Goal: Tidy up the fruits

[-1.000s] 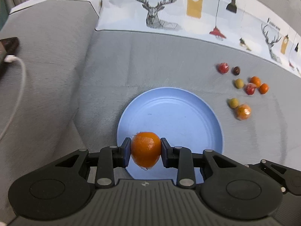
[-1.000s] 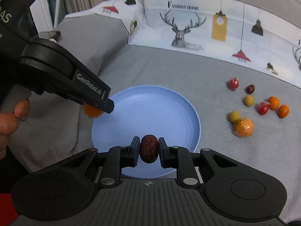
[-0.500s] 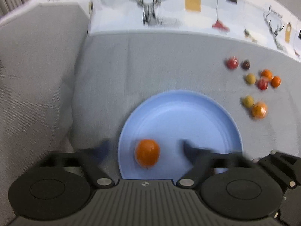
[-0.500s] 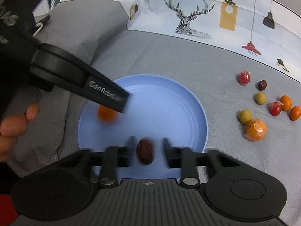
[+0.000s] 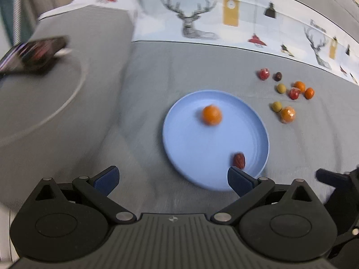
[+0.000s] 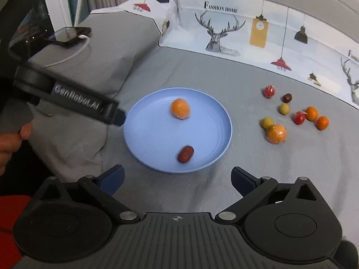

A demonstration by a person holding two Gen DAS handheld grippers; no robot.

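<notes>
A blue plate (image 5: pixel 186 134) (image 6: pixel 208 139) lies on the grey cloth. An orange fruit (image 5: pixel 211 114) (image 6: pixel 180 108) and a dark red date (image 5: pixel 239 160) (image 6: pixel 185 154) lie on it, apart. My left gripper (image 5: pixel 172 180) is open and empty, near the plate's near-left rim; it also shows in the right wrist view (image 6: pixel 112 114). My right gripper (image 6: pixel 177 180) is open and empty, in front of the plate. Several small loose fruits (image 6: pixel 276 133) (image 5: pixel 287 114) lie on the cloth right of the plate.
A grey cushion (image 6: pixel 89 67) rises at the left with a dark phone (image 6: pixel 71 33) (image 5: pixel 33 53) and a white cable on it. A deer-print cloth (image 6: pixel 246 31) runs along the back.
Both grippers opened and let go: the orange and the date now lie on the plate. Both grippers drew back from the plate.
</notes>
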